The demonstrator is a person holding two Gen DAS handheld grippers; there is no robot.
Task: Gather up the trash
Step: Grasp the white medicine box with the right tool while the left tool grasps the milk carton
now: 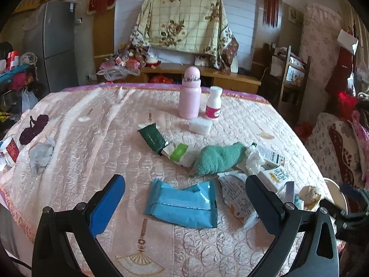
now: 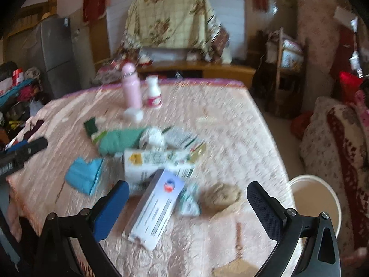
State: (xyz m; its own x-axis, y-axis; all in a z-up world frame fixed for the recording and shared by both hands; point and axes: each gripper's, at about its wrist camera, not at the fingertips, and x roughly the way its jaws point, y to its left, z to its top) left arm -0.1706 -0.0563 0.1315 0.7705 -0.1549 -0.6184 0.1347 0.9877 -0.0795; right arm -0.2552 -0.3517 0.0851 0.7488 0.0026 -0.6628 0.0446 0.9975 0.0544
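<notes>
1. The trash lies heaped on the pink quilted cloth, and I place everything relative to the blue packet.
2. The left gripper stands wide, holding nothing; the blue packet lies between its fingers but untouched.
3. The right gripper is likewise wide and empty, over a white-and-blue box; this view is blurred.
4. Beyond the packet lie a green cloth and a dark green tube; right of it, printed wrappers and a crumpled brown wad.
5. The white bucket sits off the table edge, far right of the packet, and looks empty.
6. Judging by that, collection has hardly begun: nearly all the litter remains.
</notes>
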